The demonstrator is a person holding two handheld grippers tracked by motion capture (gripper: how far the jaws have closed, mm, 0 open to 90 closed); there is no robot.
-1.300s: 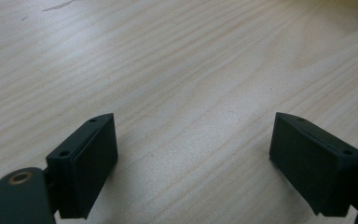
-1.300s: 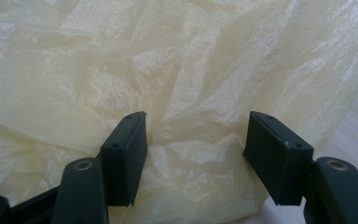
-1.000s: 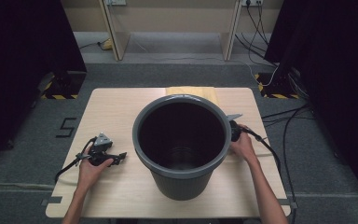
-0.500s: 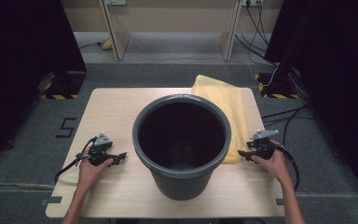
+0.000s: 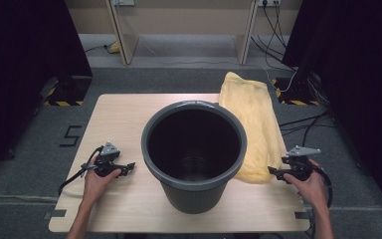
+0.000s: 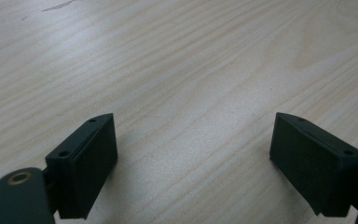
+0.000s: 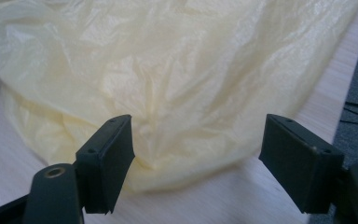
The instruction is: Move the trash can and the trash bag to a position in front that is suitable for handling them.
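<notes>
A dark grey bucket (image 5: 194,196) stands upright in the middle of the wooden table (image 5: 124,114), and what I see of its inside is bare. A crumpled yellow plastic bag (image 5: 251,124) lies stretched along the table's right side, touching the bucket's right wall. My right gripper (image 5: 272,172) sits at the bag's near end. Its jaws have just been opening. In the right gripper view the bag's (image 7: 177,70) near edge lies between the jaws of the right gripper (image 7: 198,140), and the pads do not press it. My left gripper (image 5: 129,167) rests left of the bucket, open over bare wood (image 6: 193,154).
The table's right edge (image 5: 291,164) runs close beside my right hand. The bag's far end hangs past the table's back edge. Cables (image 5: 303,119) lie on the grey floor to the right, and a pale frame (image 5: 124,35) stands behind the table.
My right gripper has moved from the bucket's right rim out to the near right of the table, and the yellow bag now lies drawn out along that side. The left gripper has kept still.
</notes>
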